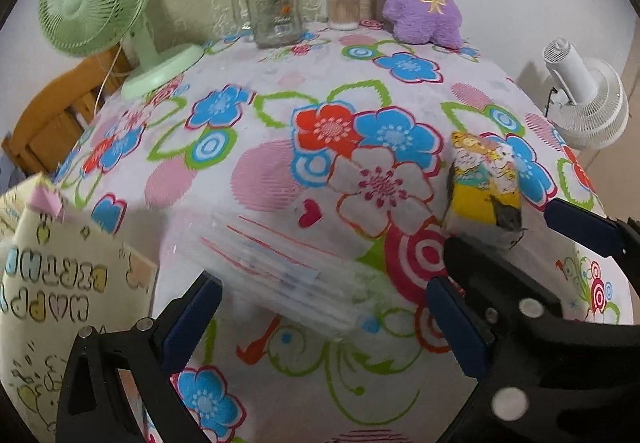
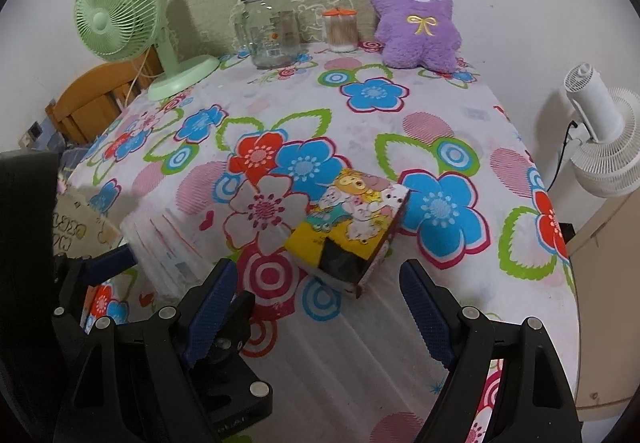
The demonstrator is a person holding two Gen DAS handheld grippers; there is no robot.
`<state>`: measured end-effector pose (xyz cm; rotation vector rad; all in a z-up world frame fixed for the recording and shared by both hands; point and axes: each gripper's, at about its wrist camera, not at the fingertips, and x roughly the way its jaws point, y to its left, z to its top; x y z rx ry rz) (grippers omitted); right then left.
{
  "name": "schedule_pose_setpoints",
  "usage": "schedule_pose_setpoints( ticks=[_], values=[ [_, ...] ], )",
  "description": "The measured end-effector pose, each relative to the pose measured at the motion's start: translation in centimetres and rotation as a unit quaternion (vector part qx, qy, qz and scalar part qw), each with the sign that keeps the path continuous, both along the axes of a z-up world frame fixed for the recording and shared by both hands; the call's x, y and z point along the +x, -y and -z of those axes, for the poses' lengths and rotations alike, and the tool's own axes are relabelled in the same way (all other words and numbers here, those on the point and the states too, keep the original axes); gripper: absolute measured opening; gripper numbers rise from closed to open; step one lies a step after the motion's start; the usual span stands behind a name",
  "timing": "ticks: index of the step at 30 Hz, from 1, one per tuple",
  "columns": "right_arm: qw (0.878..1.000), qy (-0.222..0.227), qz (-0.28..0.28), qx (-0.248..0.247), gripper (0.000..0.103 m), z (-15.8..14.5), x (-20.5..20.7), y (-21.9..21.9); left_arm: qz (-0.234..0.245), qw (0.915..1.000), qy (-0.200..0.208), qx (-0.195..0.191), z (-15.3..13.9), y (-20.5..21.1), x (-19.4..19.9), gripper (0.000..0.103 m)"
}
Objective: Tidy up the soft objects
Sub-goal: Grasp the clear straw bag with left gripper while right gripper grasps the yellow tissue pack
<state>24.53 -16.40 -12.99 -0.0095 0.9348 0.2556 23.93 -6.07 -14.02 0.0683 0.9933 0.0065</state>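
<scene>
Both grippers are held low over the near edge of the counter, which is covered by a flowered cloth. The left gripper is presented with its jaws spread wide, and a clear plastic packet of flat white items lies on the cloth between and just ahead of them, untouched. The right gripper is likewise spread, nothing being pinched. A small cartoon-printed tissue pack rests on the counter just ahead of its jaws, one corner turned toward them. A purple plush toy is propped upright at the far edge, beside a glass jar.

The step in hand is judged to be the approach, with no soft object yet gripped. For the next move, each gripper is to be advanced until its item sits between the jaws, which are then closed gently.
</scene>
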Motion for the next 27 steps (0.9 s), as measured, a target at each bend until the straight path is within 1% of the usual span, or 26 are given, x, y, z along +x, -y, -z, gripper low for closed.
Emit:
schedule_pose_setpoints(
  ticks=[6,9,11,13,17,19,23,25,27],
  values=[
    [1.0,0.0,0.02,0.016,0.085,0.1,0.6,1.1,0.008,0.9999,0.007,0.004,-0.4,0.8,0.7,0.103],
    [0.999,-0.002,0.03,0.022,0.085,0.2,0.9,1.6,0.008,1.0,0.005,-0.002,-0.2,1.0,1.2,0.102],
    [0.999,-0.003,0.035,0.027,0.085,0.3,1.1,1.8,0.008,0.9999,0.008,0.0,-0.3,1.2,1.3,0.1],
    [0.999,-0.002,0.038,0.029,0.085,0.4,1.2,2.0,0.008,0.9999,0.007,0.004,-0.1,1.3,1.6,0.089],
    [0.999,-0.003,0.033,0.034,0.085,0.5,1.4,1.8,0.018,0.9997,-0.004,-0.016,0.0,1.0,1.7,0.077],
    [0.999,-0.003,0.032,0.036,0.085,0.5,1.5,1.7,0.027,0.9993,-0.004,-0.026,-0.1,1.1,1.6,0.06],
    [0.999,-0.005,0.032,0.032,0.085,0.7,1.8,1.5,0.038,0.9988,-0.001,-0.033,-0.2,1.3,1.5,0.051],
    [0.999,-0.01,0.035,0.034,0.085,1.0,2.1,1.4,0.04,0.9985,0.001,-0.038,-0.2,1.3,1.6,0.043],
    [0.999,-0.011,0.038,0.034,0.085,1.2,2.3,1.3,0.039,0.9985,0.001,-0.038,-0.3,1.2,1.6,0.038]
  ],
)
